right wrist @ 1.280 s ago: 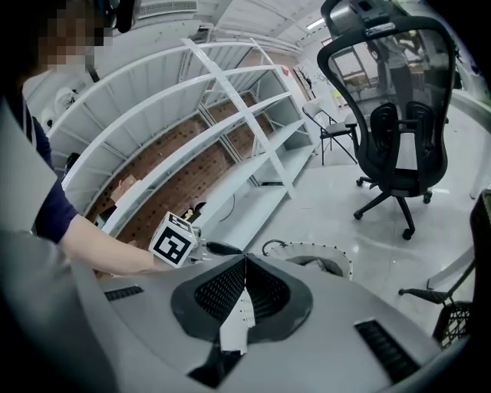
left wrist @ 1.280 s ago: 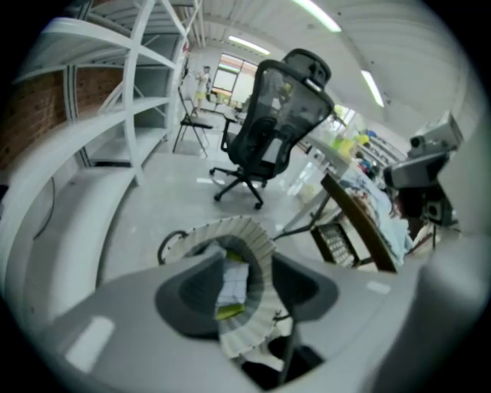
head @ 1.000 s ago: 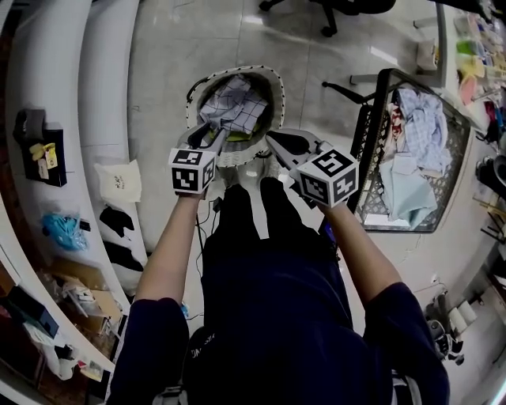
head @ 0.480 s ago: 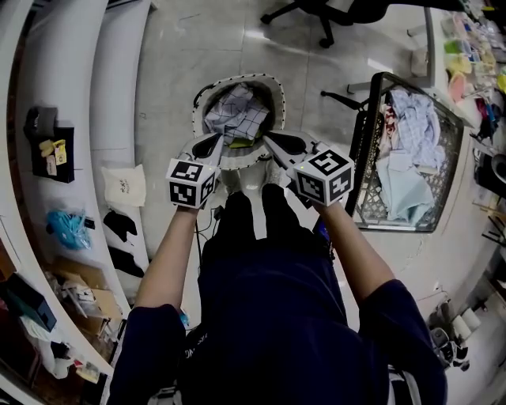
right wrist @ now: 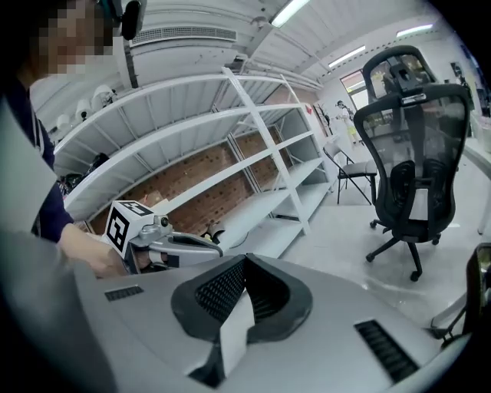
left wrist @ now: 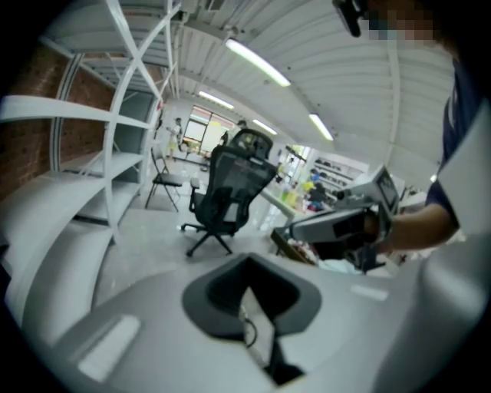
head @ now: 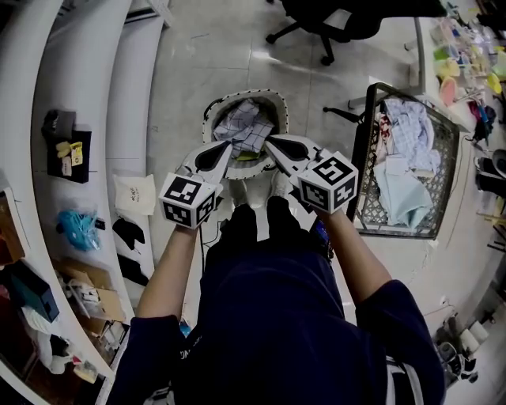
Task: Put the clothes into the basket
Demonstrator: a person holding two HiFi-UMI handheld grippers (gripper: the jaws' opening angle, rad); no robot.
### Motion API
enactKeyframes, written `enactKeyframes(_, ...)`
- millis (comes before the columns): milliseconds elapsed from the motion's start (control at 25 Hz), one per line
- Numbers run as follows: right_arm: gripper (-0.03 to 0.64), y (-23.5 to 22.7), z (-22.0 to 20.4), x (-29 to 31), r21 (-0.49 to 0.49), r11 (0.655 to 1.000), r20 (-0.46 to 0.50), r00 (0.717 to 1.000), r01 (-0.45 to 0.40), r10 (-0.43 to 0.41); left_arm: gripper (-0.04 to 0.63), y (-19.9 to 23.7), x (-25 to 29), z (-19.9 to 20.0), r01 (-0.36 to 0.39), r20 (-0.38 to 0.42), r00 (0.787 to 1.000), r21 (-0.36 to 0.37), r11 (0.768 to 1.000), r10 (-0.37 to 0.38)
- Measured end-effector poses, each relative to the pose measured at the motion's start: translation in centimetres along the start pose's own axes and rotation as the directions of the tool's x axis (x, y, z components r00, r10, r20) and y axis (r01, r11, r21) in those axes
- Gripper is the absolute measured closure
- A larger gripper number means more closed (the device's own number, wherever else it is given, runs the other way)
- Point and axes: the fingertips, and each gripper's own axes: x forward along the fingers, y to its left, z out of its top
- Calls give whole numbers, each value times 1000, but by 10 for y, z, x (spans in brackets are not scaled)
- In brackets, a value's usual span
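Clothes (head: 243, 126) in basket (head: 278, 107); wire cart (head: 365, 150) right of it; chair (head: 332, 20) behind; shelves (head: 87, 95) left.

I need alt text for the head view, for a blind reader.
Seen from above, a person holds the left gripper and right gripper, both shut, over a round white basket containing a checked cloth. A black wire crate of more clothes stands at the right.

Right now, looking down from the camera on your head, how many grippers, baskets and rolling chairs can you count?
Grippers: 2 (left gripper, right gripper)
Baskets: 2 (round basket, wire basket)
Rolling chairs: 1 (black chair)
Total: 5
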Motion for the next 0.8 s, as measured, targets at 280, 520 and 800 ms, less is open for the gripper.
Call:
enactKeyframes(280,611,20,27,-8,-56,998,44,999,-18,20,592,-7,-24,18,2,36,999,16,1000,-2)
enactKeyframes(520,611,30,36,-17,-88,996,50,998,-18,23,592,-9,-34,25,7,53,999,25,1000,-8)
enactKeyframes(800,611,34,40,-19,-97,995,49,999,-10,14,592,-14,-36,31,21,62,998,36,999,-23)
